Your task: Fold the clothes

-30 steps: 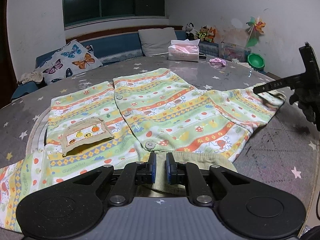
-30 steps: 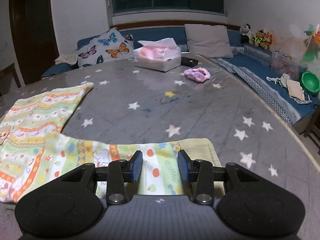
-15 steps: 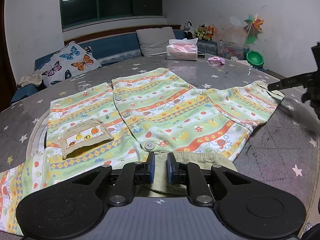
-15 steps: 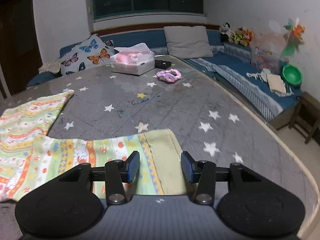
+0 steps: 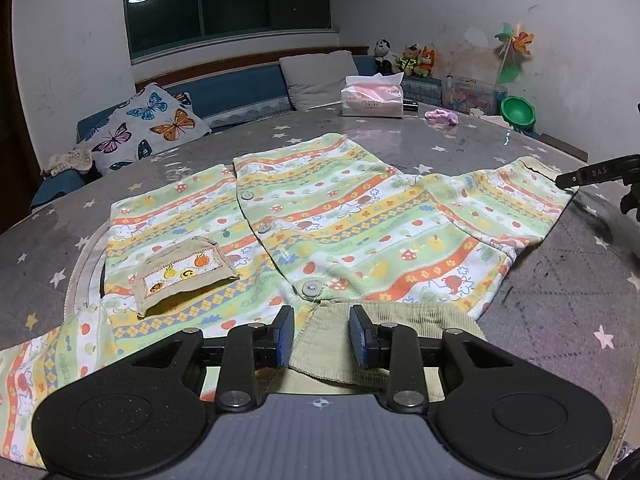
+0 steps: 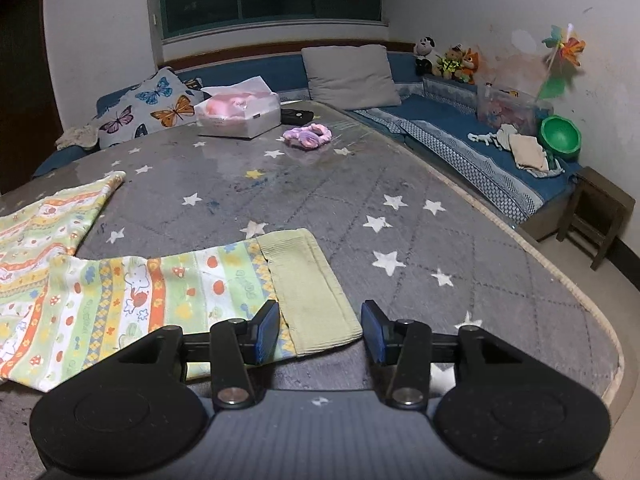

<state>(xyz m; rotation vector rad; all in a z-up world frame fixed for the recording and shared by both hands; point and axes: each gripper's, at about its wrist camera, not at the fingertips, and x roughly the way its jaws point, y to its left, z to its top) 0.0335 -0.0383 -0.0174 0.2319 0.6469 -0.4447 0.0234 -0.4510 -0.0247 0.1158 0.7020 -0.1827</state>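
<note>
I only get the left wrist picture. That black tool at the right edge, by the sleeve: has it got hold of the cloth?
Observer: No grip yet. In the right wrist view the sleeve's ribbed cuff lies flat between the fingers of the right gripper. Its jaws are closing, but the pads are not pressing the cloth.
Operator: What else is over on that side?
Observer: A small wooden stool stands at the end of the blue bench.
</note>
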